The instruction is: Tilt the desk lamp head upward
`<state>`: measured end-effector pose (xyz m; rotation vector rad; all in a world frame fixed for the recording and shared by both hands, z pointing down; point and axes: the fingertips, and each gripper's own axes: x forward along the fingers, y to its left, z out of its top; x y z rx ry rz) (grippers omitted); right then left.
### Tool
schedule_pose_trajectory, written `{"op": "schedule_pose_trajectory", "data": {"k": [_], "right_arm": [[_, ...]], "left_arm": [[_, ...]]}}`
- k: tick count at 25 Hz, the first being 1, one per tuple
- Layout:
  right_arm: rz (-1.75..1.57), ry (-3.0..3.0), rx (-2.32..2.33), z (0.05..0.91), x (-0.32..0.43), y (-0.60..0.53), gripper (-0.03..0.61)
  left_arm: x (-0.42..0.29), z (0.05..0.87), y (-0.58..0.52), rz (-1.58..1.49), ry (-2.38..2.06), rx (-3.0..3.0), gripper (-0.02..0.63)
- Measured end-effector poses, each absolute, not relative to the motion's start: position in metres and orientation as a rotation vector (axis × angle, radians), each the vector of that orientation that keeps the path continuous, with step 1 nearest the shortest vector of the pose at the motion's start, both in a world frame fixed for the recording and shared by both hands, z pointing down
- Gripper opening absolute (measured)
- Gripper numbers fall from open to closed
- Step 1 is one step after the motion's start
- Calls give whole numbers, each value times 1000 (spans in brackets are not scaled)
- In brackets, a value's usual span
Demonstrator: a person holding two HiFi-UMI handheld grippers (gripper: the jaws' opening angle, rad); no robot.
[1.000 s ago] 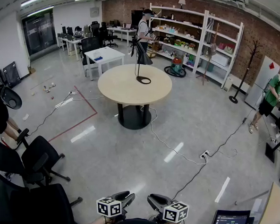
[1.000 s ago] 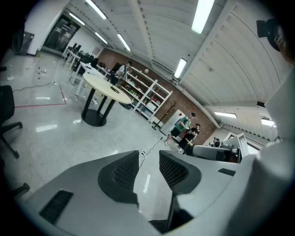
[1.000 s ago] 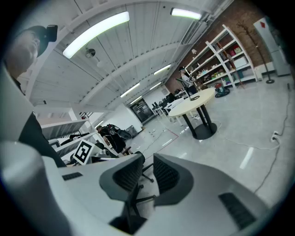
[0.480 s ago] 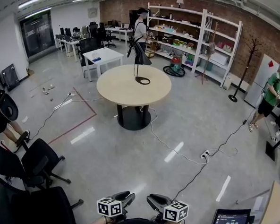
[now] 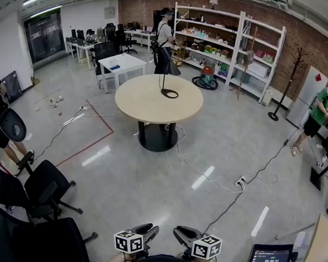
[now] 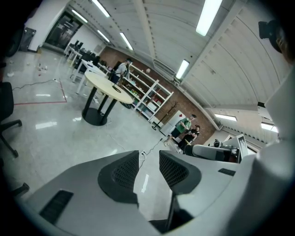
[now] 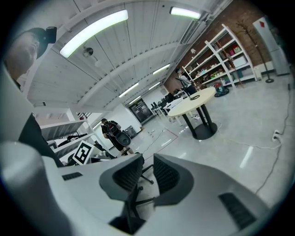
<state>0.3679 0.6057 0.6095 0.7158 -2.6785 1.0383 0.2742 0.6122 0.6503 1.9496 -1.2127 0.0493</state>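
Black office chairs point(image 5: 41, 188) at left — white shelving point(image 5: 239, 49) along brick wall point(image 5: 310, 45)

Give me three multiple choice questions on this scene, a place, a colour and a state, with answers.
1. Where does the desk lamp stand? A on the round table; B on the floor; C on a shelf.
2. What colour is the round table's top? A black; B light wood; C red.
3. How are the left gripper jaws? A apart, nothing between; B shut on the lamp; C shut on a cable.
Answers: 1 A, its base rests on the top. 2 B, it is pale beige. 3 A, an empty gap shows between them.
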Motion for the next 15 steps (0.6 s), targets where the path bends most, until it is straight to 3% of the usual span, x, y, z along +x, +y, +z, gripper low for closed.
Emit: {"op": "schedule_pose_trajectory", "data": {"k": [15], "right_arm": [[1022,-2477,784,644,288,632,74]], "left_arm": [[197,694,638,-39,-1121,1879,144]]}}
